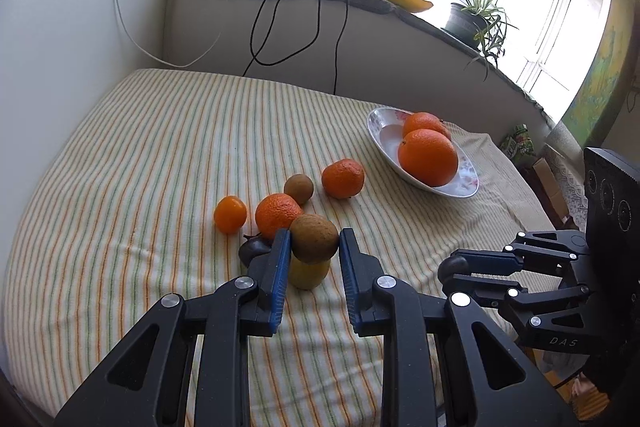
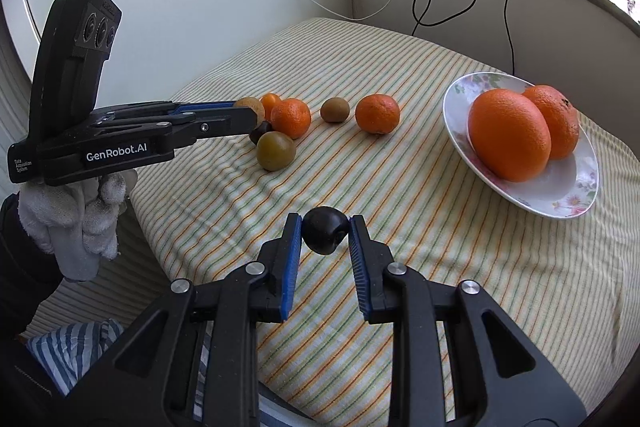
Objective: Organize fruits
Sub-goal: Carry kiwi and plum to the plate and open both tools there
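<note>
The left tongs (image 1: 315, 247) are clenched on a brown kiwi (image 1: 314, 238), held just above a yellow-green fruit (image 1: 309, 275) that lies on the striped cloth (image 1: 140, 155) covering the surface; the right tongs (image 2: 325, 235) grasp a dark plum (image 2: 325, 235) low over the near part of the cloth; beside the left tongs lie another dark plum (image 1: 252, 250), a mandarin (image 1: 277, 215) and a smaller mandarin (image 1: 230, 214); farther back sit a second kiwi (image 1: 299, 188) and a third mandarin (image 1: 343, 178), apart from each other; a flowered white plate (image 2: 560, 195) toward the right holds two large oranges (image 2: 508, 135) touching side by side; a potted plant (image 1: 476, 19) stands on the windowsill.
</note>
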`<move>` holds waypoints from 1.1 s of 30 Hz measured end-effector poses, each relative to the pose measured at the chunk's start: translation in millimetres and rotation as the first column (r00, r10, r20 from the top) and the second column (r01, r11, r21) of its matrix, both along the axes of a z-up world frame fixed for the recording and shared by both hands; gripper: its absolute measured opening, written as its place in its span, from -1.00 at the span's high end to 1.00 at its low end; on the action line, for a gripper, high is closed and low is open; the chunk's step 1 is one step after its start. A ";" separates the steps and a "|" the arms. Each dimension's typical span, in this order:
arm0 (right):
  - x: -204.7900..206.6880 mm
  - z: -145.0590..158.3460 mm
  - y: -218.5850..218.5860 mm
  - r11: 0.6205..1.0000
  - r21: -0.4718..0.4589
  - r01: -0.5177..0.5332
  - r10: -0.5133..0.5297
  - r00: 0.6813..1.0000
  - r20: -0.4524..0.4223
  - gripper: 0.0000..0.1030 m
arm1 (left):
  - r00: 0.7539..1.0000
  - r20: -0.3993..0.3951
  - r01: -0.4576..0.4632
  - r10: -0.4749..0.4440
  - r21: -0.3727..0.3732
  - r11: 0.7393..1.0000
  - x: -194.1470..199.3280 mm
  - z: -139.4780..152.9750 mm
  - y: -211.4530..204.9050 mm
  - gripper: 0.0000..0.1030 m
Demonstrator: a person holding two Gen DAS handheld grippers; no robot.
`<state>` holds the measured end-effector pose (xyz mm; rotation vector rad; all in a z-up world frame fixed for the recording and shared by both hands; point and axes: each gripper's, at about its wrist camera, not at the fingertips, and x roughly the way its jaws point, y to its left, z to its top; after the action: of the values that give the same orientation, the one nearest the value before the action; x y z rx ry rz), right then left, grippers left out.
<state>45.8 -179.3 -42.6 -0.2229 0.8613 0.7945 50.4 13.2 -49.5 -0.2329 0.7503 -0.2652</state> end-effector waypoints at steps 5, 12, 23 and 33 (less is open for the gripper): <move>7.9 15.7 -27.5 0.998 0.011 0.063 -0.064 0.997 0.032 0.51 | 0.999 0.024 0.045 -0.046 0.006 0.999 20.0 10.9 -19.9 0.56; 41.4 26.6 -67.8 0.984 0.026 0.176 -0.178 0.983 0.053 0.51 | 0.994 0.036 0.105 -0.104 -0.013 0.994 58.3 20.2 -50.8 0.56; 92.5 17.1 -109.1 0.954 0.028 0.299 -0.300 0.953 0.042 0.51 | 0.988 -0.007 0.155 -0.155 -0.022 0.988 120.1 17.2 -92.2 0.56; 110.7 6.2 -104.6 0.956 0.025 0.292 -0.293 0.956 0.033 0.51 | 0.985 -0.040 0.170 -0.170 -0.010 0.985 154.0 12.9 -109.5 0.56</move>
<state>156.5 -284.0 -36.4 -0.0885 0.8288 0.5197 204.4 -96.3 -36.6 -0.1805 0.8109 -0.4260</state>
